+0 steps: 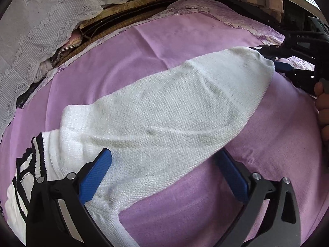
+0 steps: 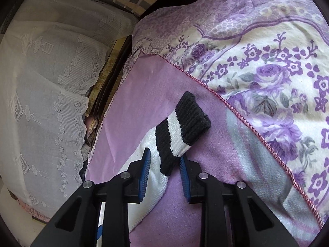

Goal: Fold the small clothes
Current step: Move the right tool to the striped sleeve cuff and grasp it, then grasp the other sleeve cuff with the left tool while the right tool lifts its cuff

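Left wrist view: a white knitted sweater sleeve (image 1: 164,111) lies stretched across the pink-purple blanket (image 1: 102,70), running from the body of the garment with its black-and-white striped hem (image 1: 26,164) at lower left toward the upper right. The left gripper (image 1: 164,177) stands with its blue pads wide apart, one pad lying on the knit near the shoulder and the other off the sleeve's lower edge; it is released and grips nothing, probably placed to steady or bracket the sleeve's base. At the far end the right gripper (image 1: 275,61) meets the sleeve's tip, with part of the person's hand (image 1: 321,107) behind it; whether it pinches the cloth cannot be told from here. The sleeve is likely drawn out straight so that it can be folded inward over the body. A white lace cover (image 1: 30,30) lies at the left. Right wrist view: the black-and-white ribbed cuff (image 2: 185,125) rises just ahead of the right gripper (image 2: 164,173), and the white sleeve (image 2: 152,177) passes between its blue pads. The pads stand apart with a visible gap to the knit, so the gripper appears released, bracketing the sleeve below the cuff. A floral purple quilt (image 2: 267,65) borders the blanket (image 2: 144,94). No brand, label or legible writing appears in either view.
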Available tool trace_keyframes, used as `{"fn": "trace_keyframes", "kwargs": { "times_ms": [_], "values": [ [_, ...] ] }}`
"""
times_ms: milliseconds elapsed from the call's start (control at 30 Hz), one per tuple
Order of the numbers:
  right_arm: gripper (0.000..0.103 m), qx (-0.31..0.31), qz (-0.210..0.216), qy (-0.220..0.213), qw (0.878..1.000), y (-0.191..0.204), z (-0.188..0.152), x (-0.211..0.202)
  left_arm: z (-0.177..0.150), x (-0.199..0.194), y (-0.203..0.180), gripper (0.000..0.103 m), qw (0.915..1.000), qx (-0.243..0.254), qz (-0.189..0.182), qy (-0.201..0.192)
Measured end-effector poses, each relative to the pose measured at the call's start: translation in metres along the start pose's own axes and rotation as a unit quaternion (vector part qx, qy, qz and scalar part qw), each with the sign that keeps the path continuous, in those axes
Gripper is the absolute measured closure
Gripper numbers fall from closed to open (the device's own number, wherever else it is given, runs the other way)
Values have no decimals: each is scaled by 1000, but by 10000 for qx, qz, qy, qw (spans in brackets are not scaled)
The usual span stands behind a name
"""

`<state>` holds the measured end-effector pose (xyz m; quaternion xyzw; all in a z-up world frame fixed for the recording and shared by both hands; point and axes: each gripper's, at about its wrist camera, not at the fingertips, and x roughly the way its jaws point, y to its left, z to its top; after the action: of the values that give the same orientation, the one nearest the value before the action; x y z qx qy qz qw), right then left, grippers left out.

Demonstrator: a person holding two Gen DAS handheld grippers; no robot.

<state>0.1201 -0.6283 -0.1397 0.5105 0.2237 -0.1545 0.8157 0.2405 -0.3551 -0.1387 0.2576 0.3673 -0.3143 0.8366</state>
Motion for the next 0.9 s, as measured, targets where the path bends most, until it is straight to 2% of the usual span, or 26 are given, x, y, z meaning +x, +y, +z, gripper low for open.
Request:
{"fn": "trace_keyframes", "kwargs": {
  "times_ms": [33,100,167,267,433,500,600,733,833,900],
  "values": [
    [86,-55,-71,-23,10000,0,-1,0,-1,-1,-1,6,10000,20,6,-49],
    [87,-91,-79,-36,9999,-2,-2,0,-4,-7,-7,27,9996,147,-85,-230],
    [89,-100,34,-53,9999,-2,-1,-1,-7,-13,-15,58,9987,314,13,-403],
    [90,-271,55,-186,9994,3,-4,-6,-8,-19,-19,83,9976,396,63,-569],
    [91,-902,169,-607,9939,28,-9,-24,-7,-33,3,88,9948,-71,-483,-895],
    [92,-1191,145,-778,9897,44,-15,-31,-8,-33,8,88,9937,-250,-733,-806],
    [92,-1626,329,-823,9827,77,-27,-41,-11,-34,19,87,9886,-614,-1199,-668],
    [92,-2255,537,-864,9689,133,-54,-47,-16,-50,54,82,9664,-1383,-2026,-764],
    [92,-2760,606,-718,9565,174,-86,-44,-20,-70,83,81,9551,-1755,-2161,-1015],
    [92,-3109,686,-627,9459,198,-112,-42,-21,-81,103,74,9454,-1990,-2295,-1181]
  ]
}}
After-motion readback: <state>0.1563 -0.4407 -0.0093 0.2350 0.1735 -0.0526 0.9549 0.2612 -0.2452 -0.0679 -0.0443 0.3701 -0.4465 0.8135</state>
